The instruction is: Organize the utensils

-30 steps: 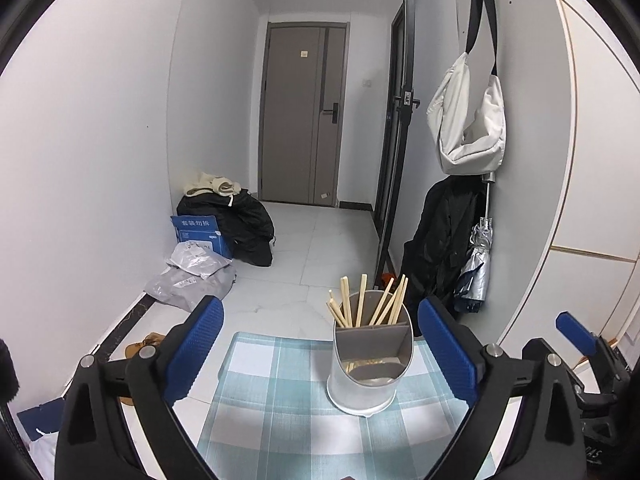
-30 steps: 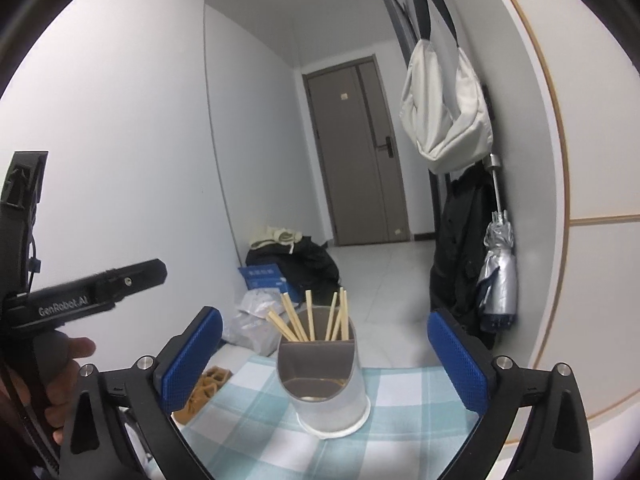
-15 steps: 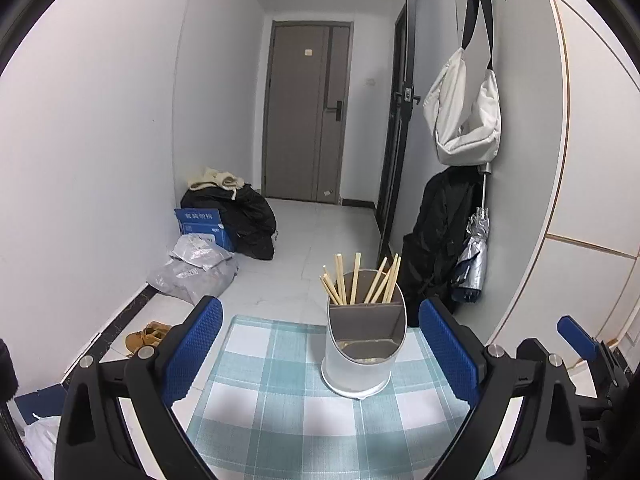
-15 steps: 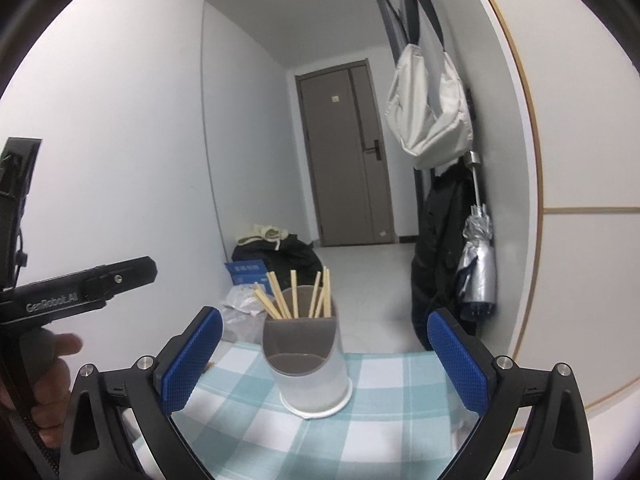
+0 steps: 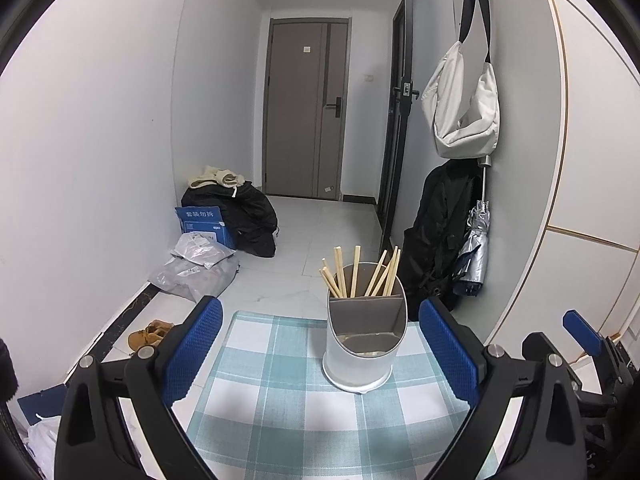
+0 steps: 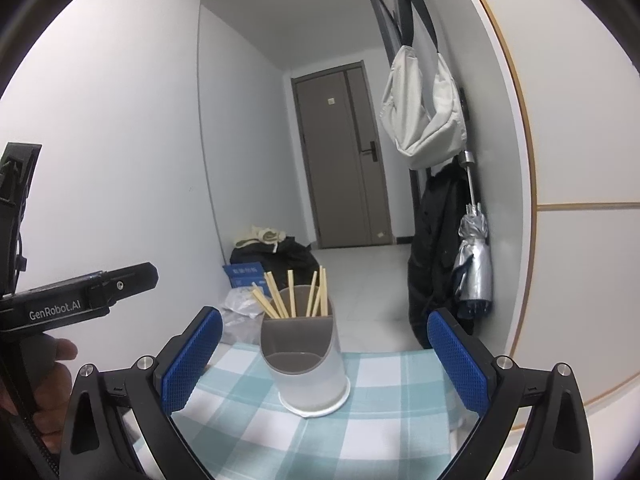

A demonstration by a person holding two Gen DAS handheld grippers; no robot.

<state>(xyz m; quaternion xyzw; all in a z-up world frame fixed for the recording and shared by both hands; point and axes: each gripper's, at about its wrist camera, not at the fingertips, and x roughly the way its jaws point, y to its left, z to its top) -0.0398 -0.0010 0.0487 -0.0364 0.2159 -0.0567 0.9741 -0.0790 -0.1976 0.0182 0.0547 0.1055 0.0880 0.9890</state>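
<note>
A white utensil holder with a grey divider stands upright on a blue-checked tablecloth. Several wooden chopsticks stand in its far compartment; the near compartment looks empty. The holder also shows in the right wrist view with the chopsticks. My left gripper is open and empty, short of the holder. My right gripper is open and empty, also short of the holder. The left gripper's body shows at the left of the right wrist view.
The table's far edge drops to a tiled hallway floor. Black bags and a blue box lie by the left wall. A white bag, black coat and folded umbrella hang on the right wall. A grey door closes the hallway.
Both grippers have drawn back and tilted a little, so the holder sits further ahead and more tablecloth shows. Both stay open and empty.
</note>
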